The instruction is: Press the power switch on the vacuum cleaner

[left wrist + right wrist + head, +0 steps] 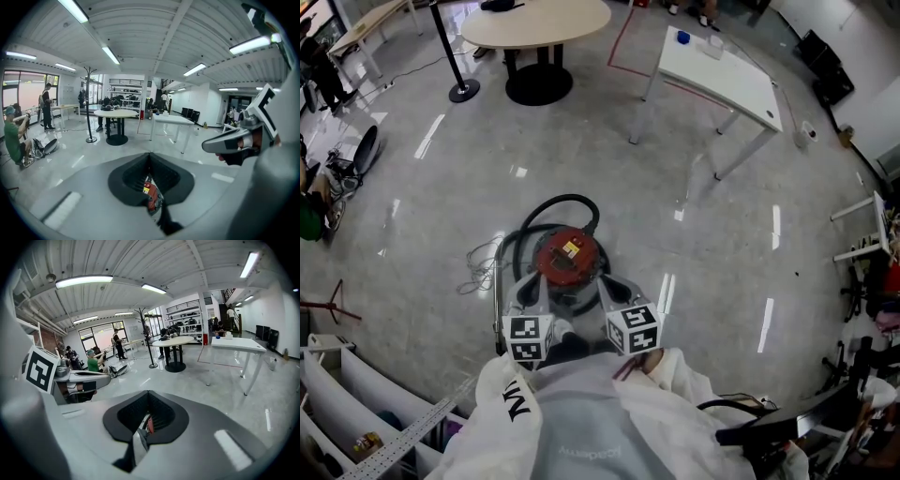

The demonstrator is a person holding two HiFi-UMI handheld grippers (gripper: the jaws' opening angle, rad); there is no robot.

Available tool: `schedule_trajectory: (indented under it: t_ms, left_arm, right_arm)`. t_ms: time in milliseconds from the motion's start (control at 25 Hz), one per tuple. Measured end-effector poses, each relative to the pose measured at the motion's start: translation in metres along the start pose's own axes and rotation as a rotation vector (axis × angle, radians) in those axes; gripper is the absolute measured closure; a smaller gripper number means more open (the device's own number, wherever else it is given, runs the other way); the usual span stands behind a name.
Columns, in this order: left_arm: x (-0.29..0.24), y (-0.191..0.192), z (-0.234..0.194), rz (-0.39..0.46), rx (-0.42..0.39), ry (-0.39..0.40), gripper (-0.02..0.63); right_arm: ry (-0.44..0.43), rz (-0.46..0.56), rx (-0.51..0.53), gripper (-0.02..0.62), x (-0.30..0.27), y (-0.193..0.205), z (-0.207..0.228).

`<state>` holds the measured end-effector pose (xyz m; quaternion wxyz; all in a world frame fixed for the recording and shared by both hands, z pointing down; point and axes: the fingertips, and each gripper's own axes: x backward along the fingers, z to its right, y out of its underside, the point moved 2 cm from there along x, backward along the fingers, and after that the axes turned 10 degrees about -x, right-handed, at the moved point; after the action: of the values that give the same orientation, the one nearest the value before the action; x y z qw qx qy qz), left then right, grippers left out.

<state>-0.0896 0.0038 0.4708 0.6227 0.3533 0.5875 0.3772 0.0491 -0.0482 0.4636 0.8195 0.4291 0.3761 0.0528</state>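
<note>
The vacuum cleaner (569, 261) stands on the grey floor just in front of me, with a round red top, a yellow patch on it and a black hose (567, 202) looping behind. My left gripper (528, 284) and right gripper (610, 284) hover above its near side, side by side, both shut and empty. In the left gripper view the left gripper (150, 154) has its jaws meeting, and a sliver of the red vacuum cleaner (151, 194) shows through the slit. The right gripper (148, 393) looks the same, with the red vacuum cleaner (149, 424) below it.
A white cord (478, 267) lies on the floor left of the vacuum. Farther off stand a round table (534, 21), a white desk (722, 75) and a black post (450, 56). White shelving (356, 394) is at my near left, clutter at my right.
</note>
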Motion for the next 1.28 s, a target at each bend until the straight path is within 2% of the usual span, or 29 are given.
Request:
schedule_trajectory:
  t_ms: [360, 800, 1280]
  left_arm:
    - [0.003, 0.009, -0.006, -0.004, 0.043, -0.017, 0.606]
    - [-0.01, 0.028, -0.013, -0.055, 0.074, -0.067, 0.606]
    - [-0.059, 0.05, -0.011, -0.127, 0.064, -0.066, 0.606]
  right_arm:
    - [0.018, -0.022, 0.017, 0.595, -0.004, -0.002, 0.002]
    - [-0.002, -0.071, 0.03, 0.595, -0.036, -0.002, 0.023]
    - [-0.02, -0.152, 0.008, 0.595, -0.083, 0.015, 0.066]
